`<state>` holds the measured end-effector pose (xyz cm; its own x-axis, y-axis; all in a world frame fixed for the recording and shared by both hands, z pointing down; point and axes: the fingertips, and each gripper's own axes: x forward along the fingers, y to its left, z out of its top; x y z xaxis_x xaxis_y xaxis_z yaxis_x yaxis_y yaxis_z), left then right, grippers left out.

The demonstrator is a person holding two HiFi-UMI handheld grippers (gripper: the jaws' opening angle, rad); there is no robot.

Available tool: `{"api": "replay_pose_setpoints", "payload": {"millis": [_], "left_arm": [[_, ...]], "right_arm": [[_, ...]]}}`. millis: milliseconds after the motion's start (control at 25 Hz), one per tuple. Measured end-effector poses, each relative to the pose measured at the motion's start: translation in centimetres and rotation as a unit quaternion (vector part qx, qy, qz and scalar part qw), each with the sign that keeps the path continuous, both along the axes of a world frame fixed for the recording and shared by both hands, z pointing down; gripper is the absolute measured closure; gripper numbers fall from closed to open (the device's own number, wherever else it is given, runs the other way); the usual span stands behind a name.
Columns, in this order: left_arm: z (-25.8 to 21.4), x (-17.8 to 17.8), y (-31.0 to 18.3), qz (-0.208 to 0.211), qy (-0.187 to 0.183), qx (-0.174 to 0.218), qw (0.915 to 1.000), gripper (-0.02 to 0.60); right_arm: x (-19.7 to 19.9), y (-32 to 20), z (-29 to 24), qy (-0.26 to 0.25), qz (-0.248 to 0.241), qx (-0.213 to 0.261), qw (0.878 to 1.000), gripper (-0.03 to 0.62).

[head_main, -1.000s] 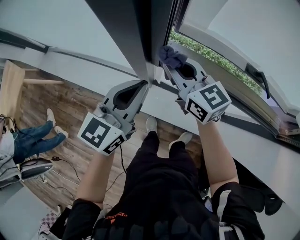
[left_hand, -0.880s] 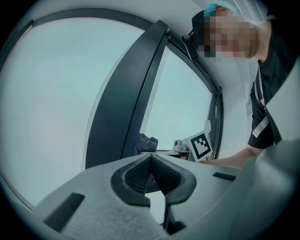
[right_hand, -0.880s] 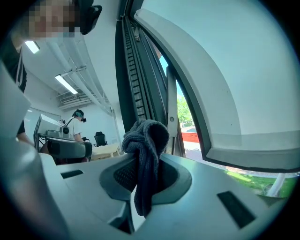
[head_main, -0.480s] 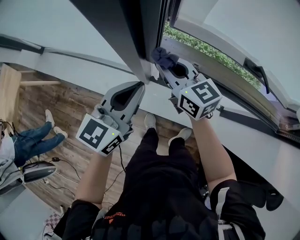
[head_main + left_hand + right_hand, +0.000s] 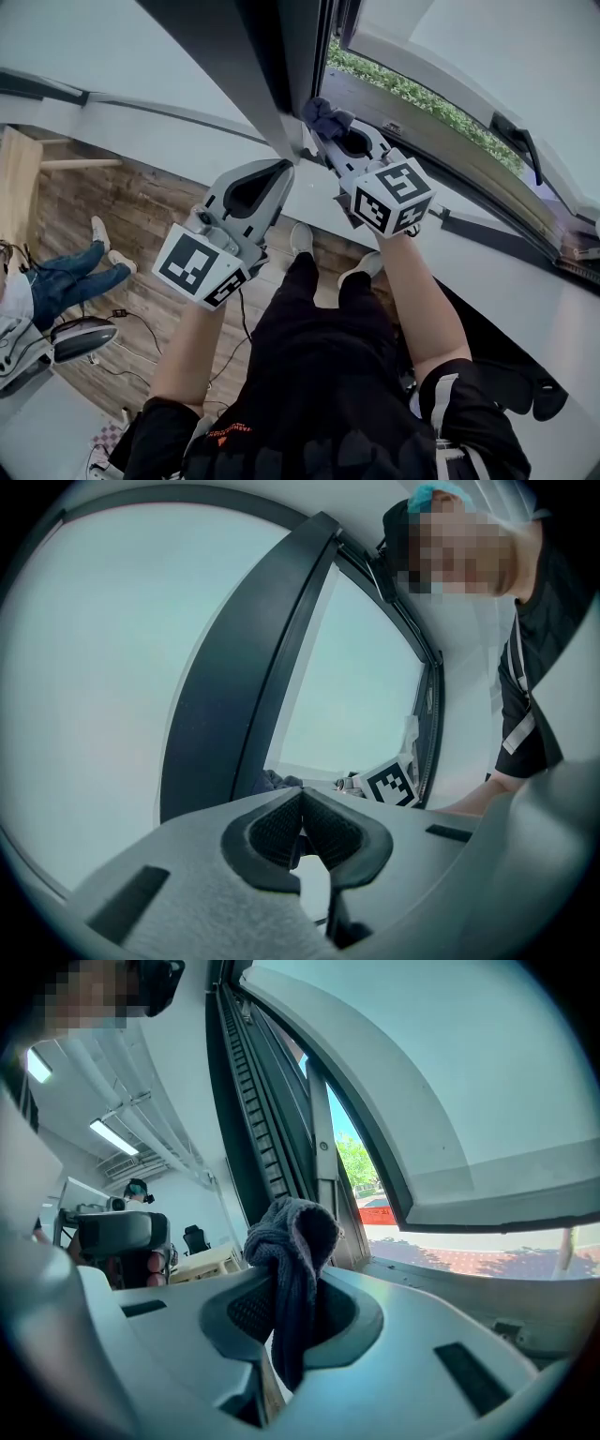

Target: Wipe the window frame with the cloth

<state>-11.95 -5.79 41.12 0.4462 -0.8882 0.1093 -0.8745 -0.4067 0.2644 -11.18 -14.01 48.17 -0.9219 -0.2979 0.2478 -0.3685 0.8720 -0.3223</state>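
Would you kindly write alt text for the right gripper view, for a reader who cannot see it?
The right gripper is shut on a dark grey cloth, its bunched end sticking up above the jaws, in front of the dark window frame. Past the frame, sunlit pavement and green trees show.

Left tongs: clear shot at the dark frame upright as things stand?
Probably yes. The left tongs, shut and empty, sit close to the dark frame upright with nothing between them; the right tongs and cloth are at its far side.
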Motion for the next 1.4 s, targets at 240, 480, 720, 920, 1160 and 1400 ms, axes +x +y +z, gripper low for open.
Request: {"api": "replay_pose_setpoints", "payload": {"millis": [240,480,720,920,1160,1400], "left_arm": [[0.5,0.1,0.0,0.002,0.001,-0.003,1.0000,0.563],[0.5,0.2,0.2,0.002,0.001,-0.004,1.0000,0.561],[0.7,0.7,-0.3,0.008,0.003,-0.008,0.9999,0.561],[0.2,1.4,-0.6,0.016,0.001,-0.004,0.9999,0.561],[-0.5,2.0,-0.5,0.021,-0.005,-0.004,0.9998,0.561],[-1.6,4.7,-1.1,0.045,-0.015,0.002,0.9989,0.561]], "right_arm": [[0.0,0.1,1.1,0.006,0.005,-0.008,1.000,0.551],[0.2,0.2,1.5,0.010,0.007,-0.009,1.000,0.551],[0.4,0.1,1.9,0.016,0.007,-0.011,1.000,0.551],[0.9,0.3,1.6,0.018,0.008,-0.011,1.000,0.551],[3.0,0.8,-0.2,0.007,0.015,-0.014,1.000,0.551],[7.7,1.1,-2.4,-0.016,0.037,-0.023,0.999,0.551]]}}
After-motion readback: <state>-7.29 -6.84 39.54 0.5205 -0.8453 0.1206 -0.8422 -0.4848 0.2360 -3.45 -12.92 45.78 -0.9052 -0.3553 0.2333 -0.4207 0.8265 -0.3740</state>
